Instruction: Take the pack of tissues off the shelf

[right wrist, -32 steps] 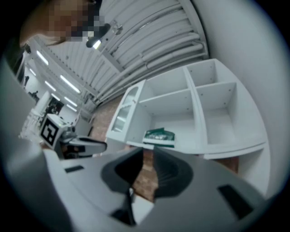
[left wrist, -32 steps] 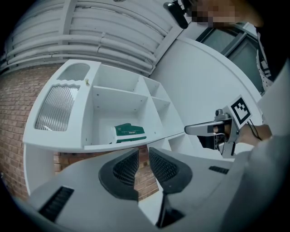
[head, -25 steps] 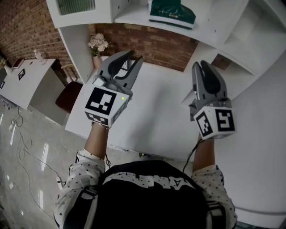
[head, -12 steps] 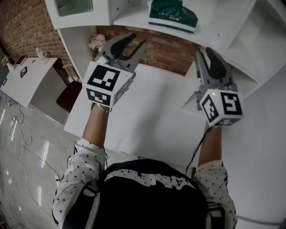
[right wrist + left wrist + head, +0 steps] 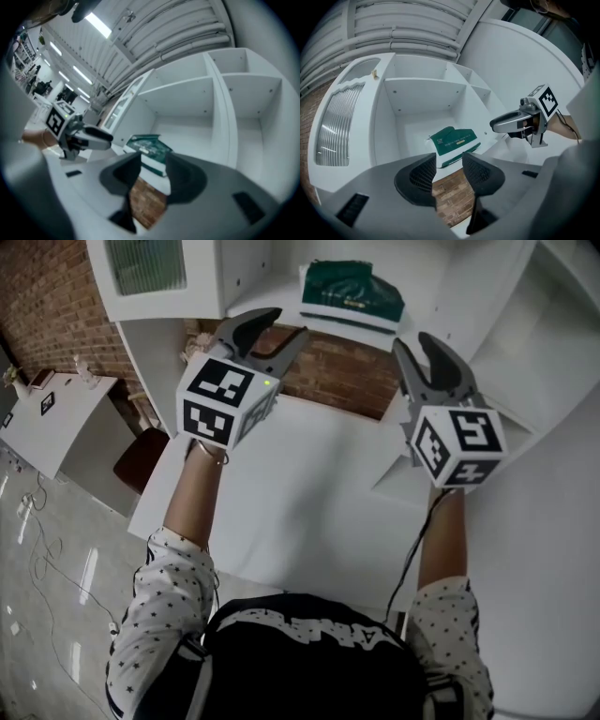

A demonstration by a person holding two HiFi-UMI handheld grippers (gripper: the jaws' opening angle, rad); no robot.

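Just 1 tissue pk [image 5: 352,292], 1 shelf unit [image 5: 272,287]

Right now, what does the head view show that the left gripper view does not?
Only the head view: the person's dotted sleeves, the white table, a brown chair and the floor. Only the left gripper view: ceiling ducts above the shelving. Both: the green tissue pack lying untouched in the white shelf unit, plus the left gripper and right gripper, whose fingers have just been opening and stand apart with nothing between them.
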